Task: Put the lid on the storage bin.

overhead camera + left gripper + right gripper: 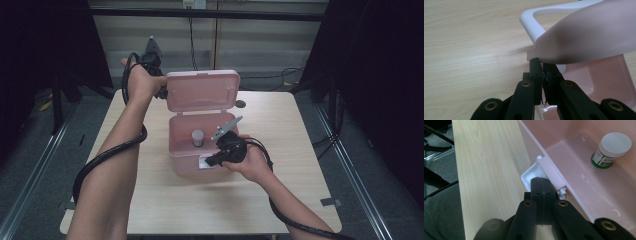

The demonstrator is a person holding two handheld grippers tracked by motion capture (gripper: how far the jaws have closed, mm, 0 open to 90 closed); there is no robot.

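Closed right gripper (pixel 212 161) presses its jaws on the white latch (pixel 534 173) of the pink box (pixel 182 162). Left gripper (pixel 541 65) pinches the raised lid (pixel 202 91) edge.

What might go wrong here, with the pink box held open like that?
The left gripper pinches only the edge of the raised lid; a slip would likely let the lid drop shut toward the small bottle inside.

The right gripper, shut, sits by the white latch on the box front. A hard push there might slide or tip the box and topple the bottle.
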